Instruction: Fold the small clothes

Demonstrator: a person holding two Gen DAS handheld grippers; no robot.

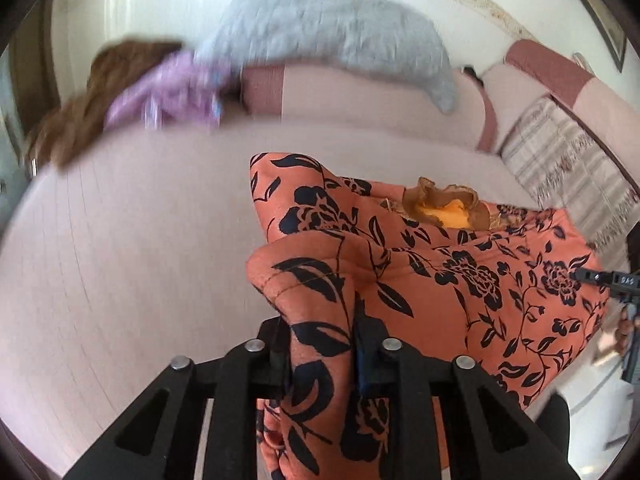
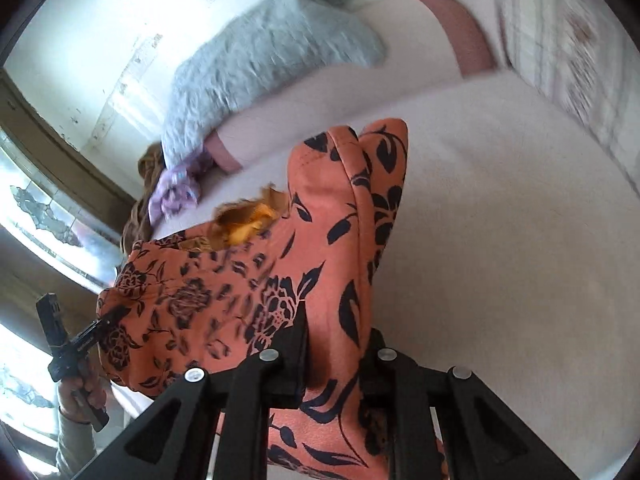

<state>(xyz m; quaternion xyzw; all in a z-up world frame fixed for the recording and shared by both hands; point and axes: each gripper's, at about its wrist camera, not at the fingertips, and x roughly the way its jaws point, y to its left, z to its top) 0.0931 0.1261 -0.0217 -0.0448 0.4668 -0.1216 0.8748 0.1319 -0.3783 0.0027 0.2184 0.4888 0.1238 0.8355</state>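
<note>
Pale pink bed [image 1: 140, 260] fills the ground ahead of both tongs, white wall behind it; orange floral garment [image 1: 460, 280] is the work item, lifted off the bed and stretched between the two tongs.

Left tongs [image 1: 320, 354]: clamped on a bunched edge of the garment; cloth runs between the two fingers and hangs down below them; rest of the fabric spreads away to the right of these tongs. Right tongs [image 1: 580, 275] show at the far right edge of the left wrist view, tip on the cloth's far corner.

Right tongs [image 2: 338, 364] in their own view: clamped on a folded ridge of the same garment [image 2: 332, 240]; fabric passes between the fingers and rises ahead of them; remainder drapes off to the left. Left tongs [image 2: 105, 320] sit at the lower left of that view, tip pinching the cloth's corner, person's hand [image 2: 82, 390] gripping the handle.

Yellow-brown ruffled patch [image 1: 444, 208] sits on the garment ahead and right of the left tongs; cannot tell if it is lining or a separate piece.

Beyond the garment: grey fuzzy pillow [image 1: 332, 36] far ahead against the wall; purple crumpled cloth [image 1: 168, 92] ahead-left of the left tongs, brown cloth [image 1: 88, 108] just beside it; striped fringed blanket [image 1: 560, 152] ahead-right. Background is motion-blurred in both views.
</note>
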